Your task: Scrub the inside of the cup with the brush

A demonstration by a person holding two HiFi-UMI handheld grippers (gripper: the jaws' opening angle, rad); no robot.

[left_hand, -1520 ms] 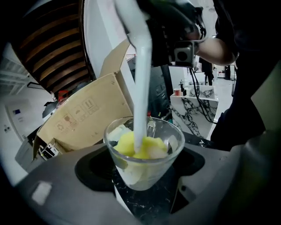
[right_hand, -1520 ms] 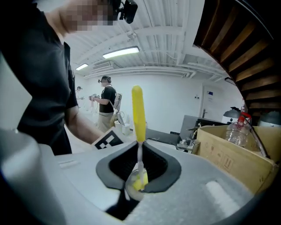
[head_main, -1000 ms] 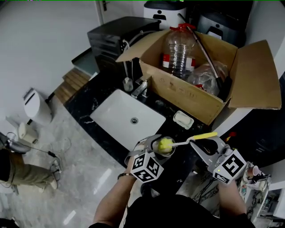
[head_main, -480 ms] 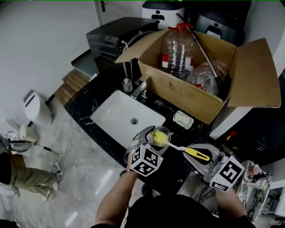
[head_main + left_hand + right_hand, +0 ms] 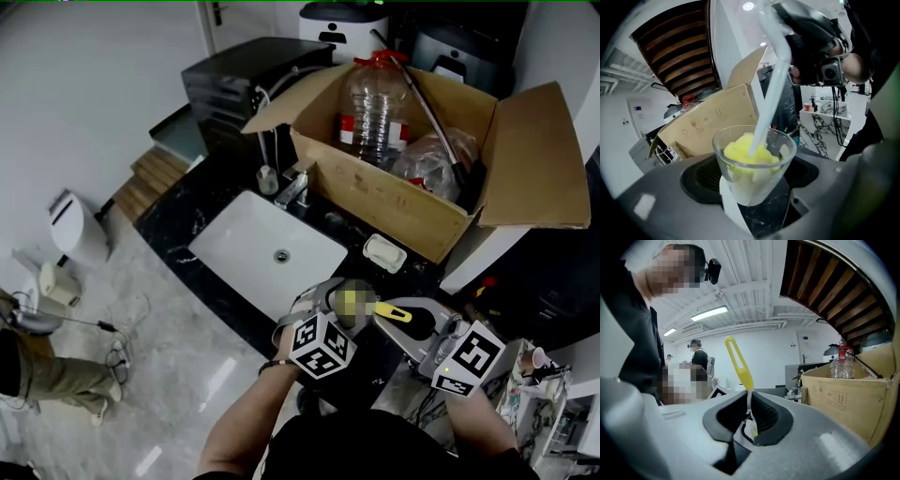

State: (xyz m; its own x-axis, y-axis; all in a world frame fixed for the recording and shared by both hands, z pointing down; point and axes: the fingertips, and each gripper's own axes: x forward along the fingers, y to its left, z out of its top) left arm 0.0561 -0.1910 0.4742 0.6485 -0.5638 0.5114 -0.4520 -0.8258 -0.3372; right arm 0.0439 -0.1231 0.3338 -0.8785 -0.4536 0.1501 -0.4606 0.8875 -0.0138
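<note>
My left gripper (image 5: 339, 302) is shut on a small clear cup (image 5: 752, 161), gripping its lower part between the jaws. The brush's yellow sponge head (image 5: 746, 151) sits inside the cup, and its white stem (image 5: 771, 84) rises out past the rim. My right gripper (image 5: 750, 420) is shut on that stem, with the yellow looped handle (image 5: 737, 363) sticking out beyond the jaws. In the head view the sponge-filled cup (image 5: 348, 302) is blurred, and the right gripper (image 5: 410, 323) sits close to its right with the handle (image 5: 392, 312) between them. Both hover over the black counter's front edge.
A white sink (image 5: 267, 246) with a faucet (image 5: 295, 187) is set in the black counter (image 5: 183, 220) just beyond the grippers. An open cardboard box (image 5: 412, 202) holding a large plastic bottle (image 5: 375, 98) stands behind, a soap dish (image 5: 385, 253) before it. A person's legs (image 5: 37, 366) stand at the far left.
The brush handle has swung from pointing up and right to lying low and short beside the cup. The right gripper has closed in toward the cup; the left gripper shifted slightly right.
</note>
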